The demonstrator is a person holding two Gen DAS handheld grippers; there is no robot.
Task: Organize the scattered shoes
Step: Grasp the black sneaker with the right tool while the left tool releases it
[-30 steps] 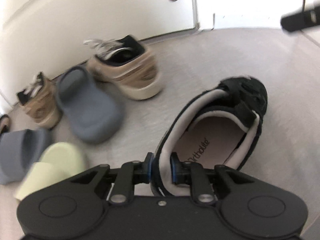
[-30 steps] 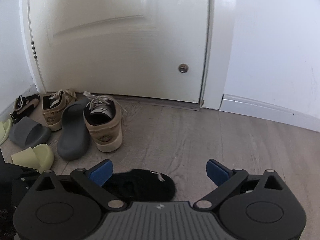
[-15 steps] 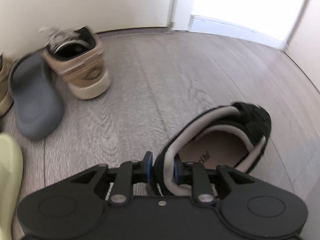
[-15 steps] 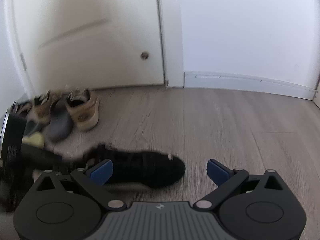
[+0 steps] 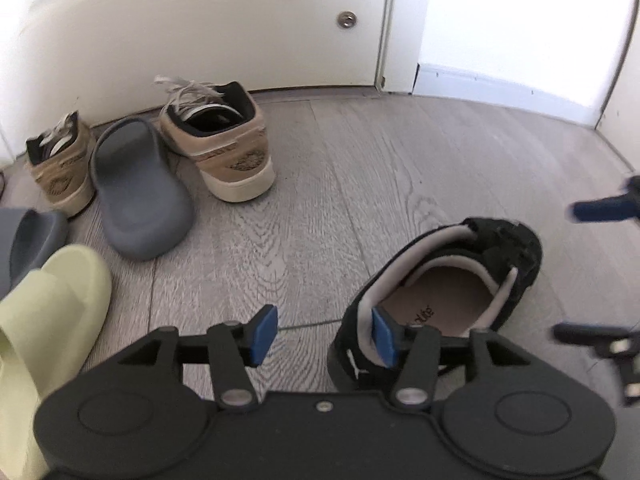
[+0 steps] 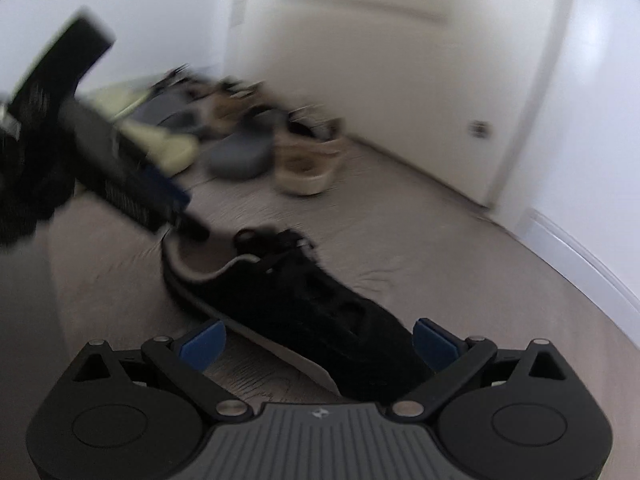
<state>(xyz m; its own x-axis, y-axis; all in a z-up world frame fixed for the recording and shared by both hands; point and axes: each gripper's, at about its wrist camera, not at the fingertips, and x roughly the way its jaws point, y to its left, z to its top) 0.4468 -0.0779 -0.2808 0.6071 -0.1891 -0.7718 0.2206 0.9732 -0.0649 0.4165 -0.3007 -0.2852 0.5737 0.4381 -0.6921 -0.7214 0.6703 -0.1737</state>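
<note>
A black shoe [image 5: 452, 280] with a grey collar lies on the wood floor, toe pointing away. My left gripper [image 5: 324, 336] is at its heel and its jaws are opening. The heel wall stands between the blue pads [image 5: 264, 334], which no longer press on it. In the blurred right wrist view the same black shoe [image 6: 304, 292] lies slantwise. My right gripper [image 6: 318, 344] is open and straddles its toe. The left gripper [image 6: 132, 188] reaches down to the heel from the upper left. The right gripper [image 5: 596, 272] shows at the right edge of the left wrist view.
Along the white door [image 5: 200, 20] stand two tan sneakers [image 5: 224, 152] [image 5: 60, 172] with a grey slide [image 5: 140, 200] between them. Another grey slide [image 5: 28, 240] and a pale green slide [image 5: 48, 312] lie at the left. Bare floor [image 5: 400, 160] stretches right towards the baseboard.
The left gripper's jaws, earlier shut on the black shoe's heel, have opened and let go. The right gripper has rolled and come down, and its open jaws now flank the shoe's toe.
</note>
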